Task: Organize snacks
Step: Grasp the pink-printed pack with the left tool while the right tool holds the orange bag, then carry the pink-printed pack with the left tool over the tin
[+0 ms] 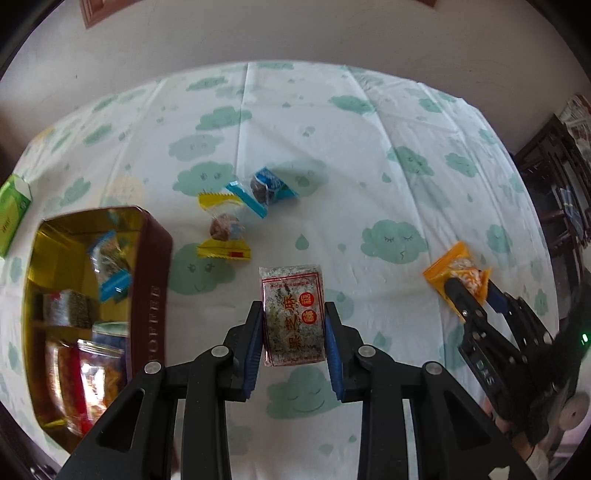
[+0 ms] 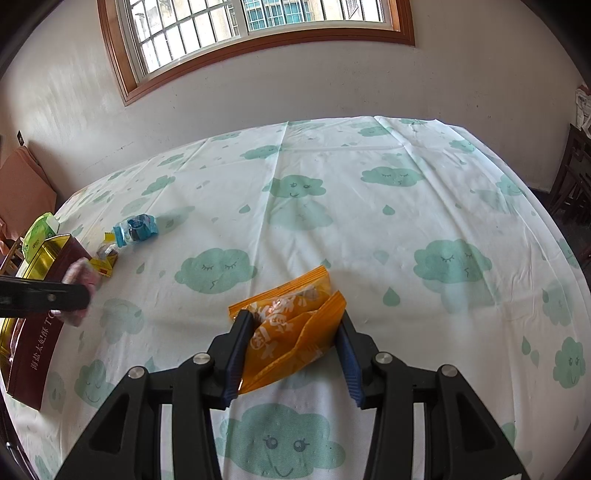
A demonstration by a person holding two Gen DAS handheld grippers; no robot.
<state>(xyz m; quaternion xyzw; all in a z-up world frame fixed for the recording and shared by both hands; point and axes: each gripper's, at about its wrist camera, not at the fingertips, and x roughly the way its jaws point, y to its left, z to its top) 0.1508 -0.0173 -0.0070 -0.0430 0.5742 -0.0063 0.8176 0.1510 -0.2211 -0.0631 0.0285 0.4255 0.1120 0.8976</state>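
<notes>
My left gripper [image 1: 293, 332] is shut on a clear packet with red and yellow print [image 1: 292, 314], held above the cloth. To its left stands a maroon tin with a gold inside [image 1: 151, 295] that holds several snacks. My right gripper [image 2: 293, 345] is shut on an orange snack packet [image 2: 291, 328] low over the table; it also shows in the left wrist view [image 1: 465, 295] at the right. A yellow-wrapped sweet [image 1: 223, 229] and a blue-wrapped sweet [image 1: 264, 190] lie on the cloth beyond the left gripper.
The table is covered by a white cloth with green clouds [image 2: 332, 206]. A green box [image 1: 11, 210] sits at the far left by the tin. A wall with a window [image 2: 255, 22] runs behind the table; dark wooden furniture [image 1: 557, 184] stands at the right.
</notes>
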